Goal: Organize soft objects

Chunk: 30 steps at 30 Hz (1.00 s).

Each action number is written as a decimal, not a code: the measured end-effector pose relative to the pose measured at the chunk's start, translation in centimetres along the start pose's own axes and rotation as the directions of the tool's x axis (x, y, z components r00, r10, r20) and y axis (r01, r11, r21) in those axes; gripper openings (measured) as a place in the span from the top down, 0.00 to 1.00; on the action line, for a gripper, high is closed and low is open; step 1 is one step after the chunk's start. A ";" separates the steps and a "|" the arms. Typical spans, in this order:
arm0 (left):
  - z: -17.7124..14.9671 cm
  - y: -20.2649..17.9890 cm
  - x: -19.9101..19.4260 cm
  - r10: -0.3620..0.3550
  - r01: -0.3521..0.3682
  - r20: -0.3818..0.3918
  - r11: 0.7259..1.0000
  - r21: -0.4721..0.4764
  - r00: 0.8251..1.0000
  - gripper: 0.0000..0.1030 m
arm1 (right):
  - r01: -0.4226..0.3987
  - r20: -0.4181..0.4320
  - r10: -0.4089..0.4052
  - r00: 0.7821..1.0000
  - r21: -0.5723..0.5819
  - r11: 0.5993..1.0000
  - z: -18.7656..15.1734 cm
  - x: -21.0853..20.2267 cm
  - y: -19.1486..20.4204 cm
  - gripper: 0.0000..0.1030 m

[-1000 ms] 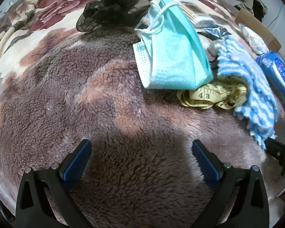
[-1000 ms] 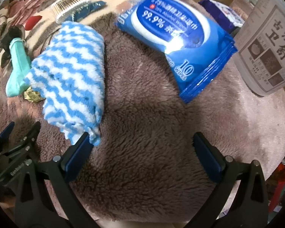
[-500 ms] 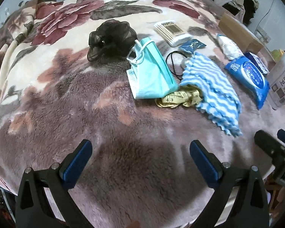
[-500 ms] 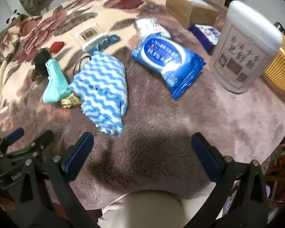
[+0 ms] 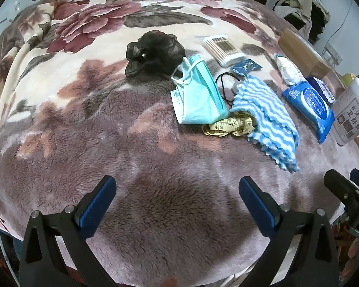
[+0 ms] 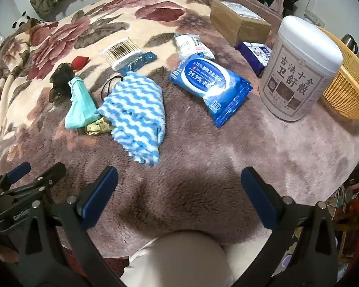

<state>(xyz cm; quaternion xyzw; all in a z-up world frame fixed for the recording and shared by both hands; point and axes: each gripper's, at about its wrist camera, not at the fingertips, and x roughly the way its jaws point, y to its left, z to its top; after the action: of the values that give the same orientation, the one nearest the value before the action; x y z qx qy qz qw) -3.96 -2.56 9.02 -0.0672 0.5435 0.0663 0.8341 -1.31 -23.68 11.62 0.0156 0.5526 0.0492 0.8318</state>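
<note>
A blue-and-white striped cloth [image 5: 265, 112] [image 6: 136, 112] lies on the floral blanket. A teal face mask [image 5: 198, 95] [image 6: 80, 105] lies to its left, beside a black mesh scrunchie [image 5: 153, 52] [image 6: 61, 76]. A yellow tape measure [image 5: 227, 126] [image 6: 98, 125] sits between mask and cloth. My left gripper [image 5: 177, 196] is open and empty, held well back above the blanket's near edge. My right gripper [image 6: 179, 189] is open and empty, also near the front edge, to the right of the left one.
A blue wipes pack [image 6: 208, 81], a white canister [image 6: 299, 71], an orange basket [image 6: 344, 81], cardboard boxes [image 6: 239, 24], a cotton swab pack [image 6: 122, 52], a black hair tie [image 5: 225, 86] and small packets [image 6: 193, 44] lie on the blanket [image 5: 83, 119].
Both grippers have pulled back and up from the blanket. The objects look smaller and farther; none has moved. Both stay open.
</note>
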 end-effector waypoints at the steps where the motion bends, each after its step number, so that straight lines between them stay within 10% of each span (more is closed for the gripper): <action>1: 0.1 0.0 -0.1 -0.001 0.001 0.002 1.000 0.000 1.000 0.00 | 0.000 0.001 0.000 1.000 0.001 1.000 0.0 -0.1 0.0 0.00; 30: 0.1 -0.4 -0.2 -0.014 0.014 0.011 1.000 -0.001 1.000 0.00 | 0.008 0.033 -0.008 0.999 -0.001 1.000 -0.3 -0.6 -0.1 0.00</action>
<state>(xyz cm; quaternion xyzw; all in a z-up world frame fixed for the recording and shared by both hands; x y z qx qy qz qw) -3.87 -2.92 9.25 -0.0710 0.5382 0.0612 0.8376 -1.80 -23.89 12.07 0.0137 0.5388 0.0462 0.8410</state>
